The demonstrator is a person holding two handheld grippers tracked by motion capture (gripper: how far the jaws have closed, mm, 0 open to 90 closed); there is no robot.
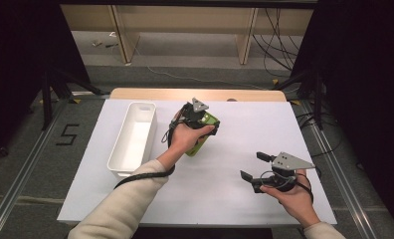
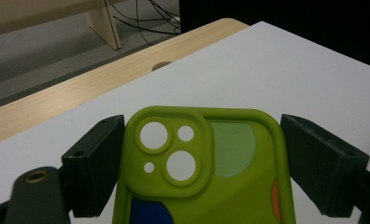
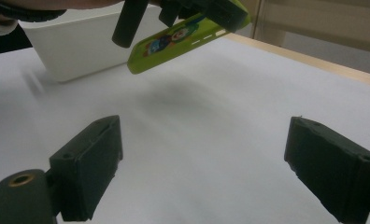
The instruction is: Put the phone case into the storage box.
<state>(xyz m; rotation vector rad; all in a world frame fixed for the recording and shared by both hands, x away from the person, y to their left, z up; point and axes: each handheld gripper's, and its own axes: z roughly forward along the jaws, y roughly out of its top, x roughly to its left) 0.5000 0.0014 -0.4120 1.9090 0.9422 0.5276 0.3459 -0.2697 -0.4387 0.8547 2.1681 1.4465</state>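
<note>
The left gripper point(image 1: 201, 121) has its fingers point(image 2: 95, 161) clamped on the two long edges of a green phone case point(image 2: 206, 172), so the case sits between them with its camera cut-outs at the far end, past the fingertips. Gripping by the edges keeps the printed back free and lets the case be carried flat. In the right gripper view the case hangs clear of the desk point(image 3: 211, 121), tilted, with a faint shadow beneath it, so it is lifted rather than resting. A white bin point(image 1: 133, 139) stands just to the left of the holding fingers, a likely place for the case to go.

The left forearm reaches forward from the bottom of the high view, wrist bent so the gripper points away from the person and slightly down. The right gripper point(image 1: 257, 167) rests low near the desk's near right edge, fingers point(image 3: 87, 165) spread wide with nothing between them, aimed towards the case, well apart from it.
</note>
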